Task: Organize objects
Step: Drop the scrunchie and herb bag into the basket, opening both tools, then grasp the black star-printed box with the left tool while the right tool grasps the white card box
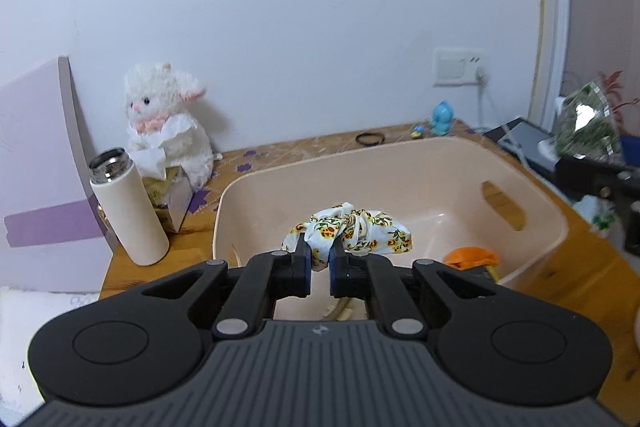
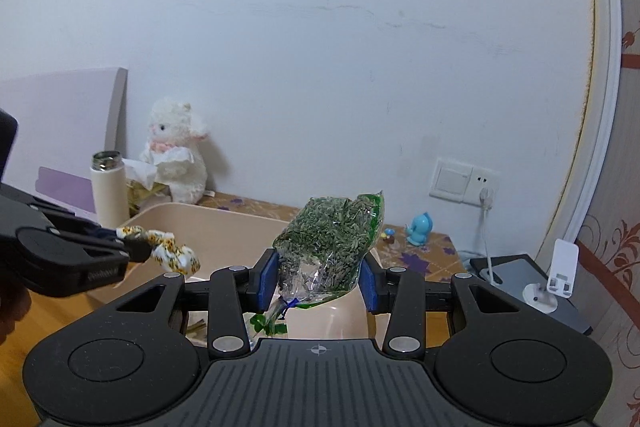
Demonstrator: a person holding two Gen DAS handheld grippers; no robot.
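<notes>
My left gripper [image 1: 319, 254] is shut on a white scrunchie with a yellow flower print [image 1: 352, 231] and holds it over the beige plastic basket [image 1: 536, 203]. The same scrunchie [image 2: 168, 249] shows at the left of the right wrist view, held above the basket [image 2: 224, 227]. My right gripper [image 2: 318, 277] is shut on a clear bag of green dried leaves [image 2: 332, 235], held upright above the basket's right end. An orange item [image 1: 472, 255] lies inside the basket at the front right.
A white open thermos [image 1: 128, 205], a tissue box [image 1: 172, 195] and a white plush lamb [image 1: 168, 123] stand left of the basket. A black hair tie [image 1: 370, 138] and a blue toy bird [image 1: 442, 118] lie at the back. A wall socket [image 2: 464, 183] with cable and a tablet [image 2: 520, 271] are on the right.
</notes>
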